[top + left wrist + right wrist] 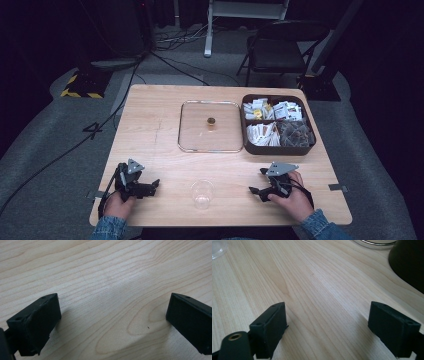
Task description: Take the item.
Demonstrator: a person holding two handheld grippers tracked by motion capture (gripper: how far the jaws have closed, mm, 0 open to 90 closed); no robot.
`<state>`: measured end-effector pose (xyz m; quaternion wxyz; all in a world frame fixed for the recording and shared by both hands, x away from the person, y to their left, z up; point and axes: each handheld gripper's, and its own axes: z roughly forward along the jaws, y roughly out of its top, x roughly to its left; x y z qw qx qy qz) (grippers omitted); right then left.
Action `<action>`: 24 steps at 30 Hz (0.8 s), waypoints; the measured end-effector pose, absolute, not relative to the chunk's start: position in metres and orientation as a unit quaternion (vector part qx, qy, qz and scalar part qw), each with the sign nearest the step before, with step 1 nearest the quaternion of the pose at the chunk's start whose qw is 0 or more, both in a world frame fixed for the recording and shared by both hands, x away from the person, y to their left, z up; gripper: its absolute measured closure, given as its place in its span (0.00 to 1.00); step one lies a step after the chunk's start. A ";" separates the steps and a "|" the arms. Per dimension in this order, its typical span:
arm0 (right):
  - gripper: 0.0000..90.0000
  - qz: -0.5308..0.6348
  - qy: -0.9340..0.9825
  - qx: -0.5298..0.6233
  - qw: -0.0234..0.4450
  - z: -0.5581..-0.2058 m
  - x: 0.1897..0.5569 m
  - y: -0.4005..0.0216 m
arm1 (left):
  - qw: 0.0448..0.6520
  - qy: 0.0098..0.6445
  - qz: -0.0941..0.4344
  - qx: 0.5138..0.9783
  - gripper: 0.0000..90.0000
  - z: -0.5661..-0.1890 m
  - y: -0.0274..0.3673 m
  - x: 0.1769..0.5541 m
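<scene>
Clear cup (202,193), lower centre of frame, upright on table (160,135), between released left hand-held gripper (150,186) and released right hand-held gripper (257,181), roughly equidistant.

The high view is dim overall: the desk (160,130) is the one lit patch, evenly bright from above, while the floor and room toward 12, 9 and 3 o'clock fall into near-black. That picture is soft and slightly grainy, with little fine detail. The glass lid (210,126) gives a faint sheen along its rim, and the clear cup (202,194) shows pale glints. Both gripper views are brighter and warmer, the wood grain sharp mid-frame. Soft shadows spread under the jaws toward 6 o'clock. The nearest jaw parts blur, and the far corners soften.
</scene>
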<state>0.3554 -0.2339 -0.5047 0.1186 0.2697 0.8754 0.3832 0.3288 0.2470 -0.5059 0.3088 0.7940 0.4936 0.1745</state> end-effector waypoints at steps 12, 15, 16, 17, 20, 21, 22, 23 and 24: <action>0.22 0.388 0.877 0.260 0.113 -0.504 0.354 -0.233 | 0.309 0.493 0.174 0.795 0.00 -0.506 0.247 0.329; 0.26 0.391 0.877 0.260 0.103 -0.502 0.353 -0.231 | 0.309 0.492 0.174 0.795 0.00 -0.506 0.247 0.329; 0.27 0.392 0.877 0.261 0.100 -0.502 0.352 -0.231 | 0.309 0.493 0.174 0.795 0.00 -0.506 0.247 0.329; 0.27 0.395 0.876 0.259 0.099 -0.500 0.352 -0.230 | 0.309 0.493 0.174 0.795 0.00 -0.506 0.247 0.329; 0.30 0.398 0.874 0.261 0.093 -0.495 0.351 -0.231 | 0.308 0.492 0.174 0.795 0.00 -0.506 0.247 0.329; 0.32 0.397 0.875 0.263 0.090 -0.493 0.350 -0.231 | 0.309 0.493 0.174 0.795 0.00 -0.506 0.247 0.329; 0.35 0.392 0.877 0.264 0.086 -0.490 0.350 -0.232 | 0.309 0.493 0.174 0.795 0.00 -0.506 0.247 0.329; 0.36 0.389 0.879 0.262 0.083 -0.487 0.351 -0.234 | 0.308 0.492 0.174 0.795 0.00 -0.506 0.247 0.329; 0.36 0.387 0.880 0.262 0.082 -0.484 0.351 -0.235 | 0.309 0.493 0.174 0.795 0.00 -0.506 0.247 0.329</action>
